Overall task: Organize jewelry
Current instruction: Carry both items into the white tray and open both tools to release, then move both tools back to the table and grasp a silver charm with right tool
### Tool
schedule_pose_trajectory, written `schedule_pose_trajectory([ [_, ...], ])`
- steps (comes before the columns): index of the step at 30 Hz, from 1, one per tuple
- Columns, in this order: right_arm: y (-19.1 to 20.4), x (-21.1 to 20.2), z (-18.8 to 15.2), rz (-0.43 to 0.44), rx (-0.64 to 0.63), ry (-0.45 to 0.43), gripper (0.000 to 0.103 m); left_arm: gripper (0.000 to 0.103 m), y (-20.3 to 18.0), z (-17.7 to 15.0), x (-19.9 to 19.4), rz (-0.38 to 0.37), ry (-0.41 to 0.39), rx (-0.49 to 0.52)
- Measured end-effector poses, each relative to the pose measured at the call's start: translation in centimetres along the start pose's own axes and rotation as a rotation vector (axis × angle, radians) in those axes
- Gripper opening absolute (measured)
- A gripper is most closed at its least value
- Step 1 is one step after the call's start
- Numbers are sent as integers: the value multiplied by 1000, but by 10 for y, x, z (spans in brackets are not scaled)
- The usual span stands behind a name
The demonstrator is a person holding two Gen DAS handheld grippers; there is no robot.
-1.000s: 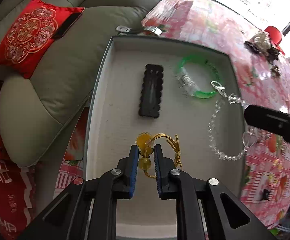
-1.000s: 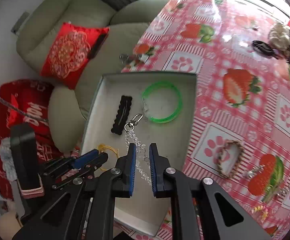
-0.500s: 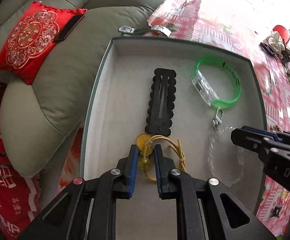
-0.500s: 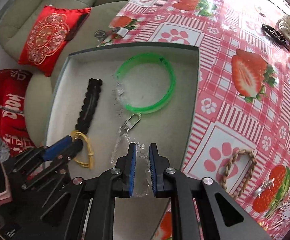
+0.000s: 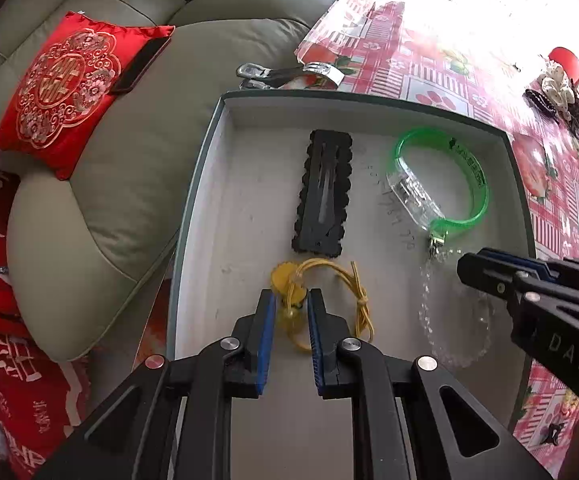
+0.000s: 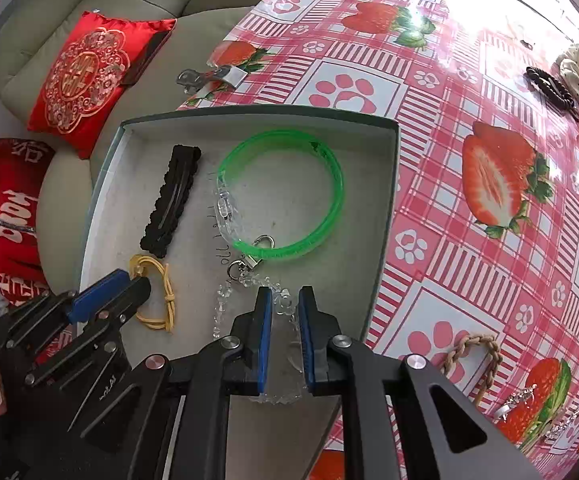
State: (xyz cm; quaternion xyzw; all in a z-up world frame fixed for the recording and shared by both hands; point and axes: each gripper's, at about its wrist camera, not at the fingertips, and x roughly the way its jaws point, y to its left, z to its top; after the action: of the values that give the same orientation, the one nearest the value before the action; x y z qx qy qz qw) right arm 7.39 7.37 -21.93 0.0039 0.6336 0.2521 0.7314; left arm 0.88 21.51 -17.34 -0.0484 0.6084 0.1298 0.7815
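The shallow grey tray [image 5: 517, 184] sits on the counter [image 6: 469, 240] with its strawberry cloth. Inside it, the left tongs [image 5: 291, 312] are pinching the yellow cord charm [image 5: 353, 292], just below the black hair clip [image 5: 325, 192]. The right tongs [image 6: 281, 308] are pinching the clear bead chain [image 6: 217, 312], whose metal clasp [image 6: 259, 250] touches the green bangle [image 6: 329, 168] lying right of the hair clip.
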Motion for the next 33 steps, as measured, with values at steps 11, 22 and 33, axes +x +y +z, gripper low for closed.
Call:
schedule_pose_trajectory([
  [11,-3,-25,4,60,32,-61,44,24,-2,-9,-11,5,20,12],
  [22,-27,-70,-8,79,121,-126,59,103,-11,-13,-39,31,-33,41],
  [33,-103,-95,-55,25,311,-130,83,103,-66,-15,-53,-35,-26,170],
])
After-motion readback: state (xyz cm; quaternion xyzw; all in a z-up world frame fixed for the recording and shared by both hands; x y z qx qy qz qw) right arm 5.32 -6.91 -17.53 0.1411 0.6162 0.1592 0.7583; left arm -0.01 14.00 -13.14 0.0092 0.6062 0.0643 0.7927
